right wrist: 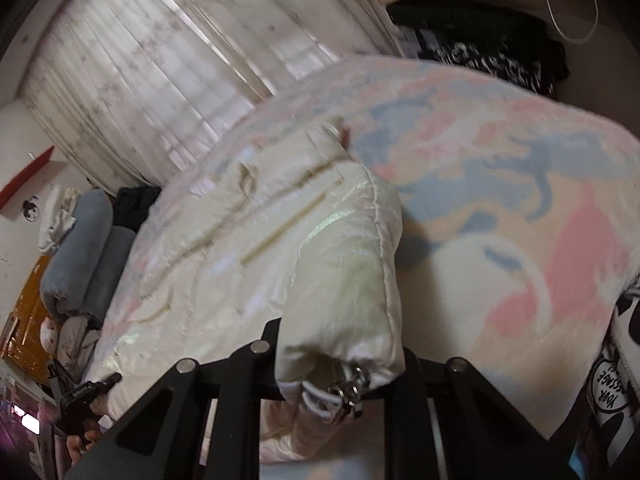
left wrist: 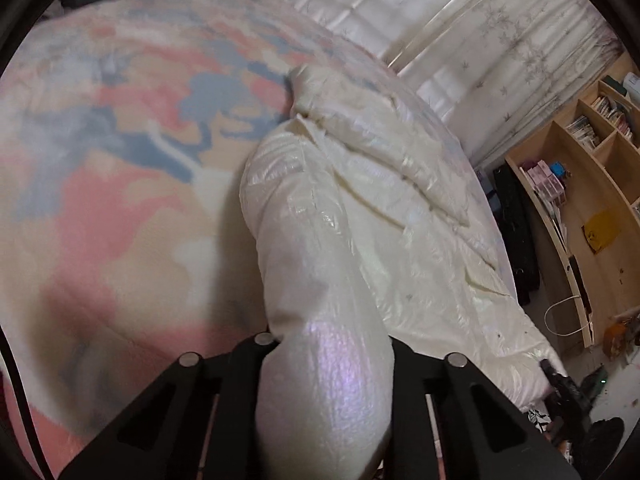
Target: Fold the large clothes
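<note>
Both tongs, left [left wrist: 332, 364] and right [right wrist: 340, 364], are clamped on my puffy white jacket [left wrist: 400, 208]; it's light, soft, slippery, so I'd grip seams.

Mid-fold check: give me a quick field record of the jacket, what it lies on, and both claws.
garment: white puffer jacket, shiny and quilted
surface: pink, blue and cream blanket on a bed
left claw: shut on a padded sleeve-like fold of the jacket
right claw: shut on a jacket edge beside a metal clasp
jacket state: mostly flat on the blanket, gripped parts raised off it
background: curtains, wooden shelves
</note>
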Motion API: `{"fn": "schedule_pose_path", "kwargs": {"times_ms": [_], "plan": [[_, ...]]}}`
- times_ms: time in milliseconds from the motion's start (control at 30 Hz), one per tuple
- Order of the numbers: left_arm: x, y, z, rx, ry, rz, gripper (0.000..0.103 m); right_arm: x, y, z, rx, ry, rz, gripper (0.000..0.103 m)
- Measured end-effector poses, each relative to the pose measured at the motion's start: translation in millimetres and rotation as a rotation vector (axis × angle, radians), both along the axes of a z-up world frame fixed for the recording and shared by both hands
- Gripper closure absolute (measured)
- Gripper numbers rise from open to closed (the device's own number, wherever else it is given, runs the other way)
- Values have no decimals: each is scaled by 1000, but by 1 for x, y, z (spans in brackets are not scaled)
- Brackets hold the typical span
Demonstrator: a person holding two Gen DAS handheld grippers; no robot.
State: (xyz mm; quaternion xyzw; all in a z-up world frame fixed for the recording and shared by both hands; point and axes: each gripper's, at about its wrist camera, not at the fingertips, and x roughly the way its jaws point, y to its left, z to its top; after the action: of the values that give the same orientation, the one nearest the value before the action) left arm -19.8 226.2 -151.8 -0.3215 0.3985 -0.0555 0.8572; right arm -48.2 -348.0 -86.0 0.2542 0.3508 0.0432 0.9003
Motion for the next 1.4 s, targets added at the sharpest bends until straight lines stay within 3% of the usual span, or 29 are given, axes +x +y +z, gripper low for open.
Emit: {"fn": "schedule_pose_path", "kwargs": {"times_ms": [367, 567, 733, 833, 933, 1067, 1133, 1267, 1367, 1400], "plan": [[-42, 21, 98, -49, -140, 18, 92, -40, 2, 83, 56, -196, -42, 87], [-14, 38, 127, -104, -176, 38, 92, -37, 0, 116, 84, -274, -70, 87], [50, 47, 116, -175, -148, 75, 91, 19, -3, 118, 120, -248, -82, 86], [98, 49, 107, -132, -146, 94, 88, 68, -2, 118, 126, -236, -78, 84], [148, 48, 97, -85, -131, 115, 86, 120, 7, 116, 63, -226, -84, 83], [199, 50, 85, -98, -90, 120, 77, 193, 19, 105, 8, -156, -99, 78], [223, 52, 78, -124, -64, 106, 61, 219, 19, 96, 7, -121, -101, 73], [255, 57, 73, -161, -51, 107, 47, 266, 16, 78, 38, -44, -93, 62], [272, 59, 74, -194, -55, 103, 37, 282, 11, 73, 93, -28, -83, 44], [276, 60, 76, -207, -64, 103, 32, 286, 11, 74, 103, -31, -80, 32]]}}
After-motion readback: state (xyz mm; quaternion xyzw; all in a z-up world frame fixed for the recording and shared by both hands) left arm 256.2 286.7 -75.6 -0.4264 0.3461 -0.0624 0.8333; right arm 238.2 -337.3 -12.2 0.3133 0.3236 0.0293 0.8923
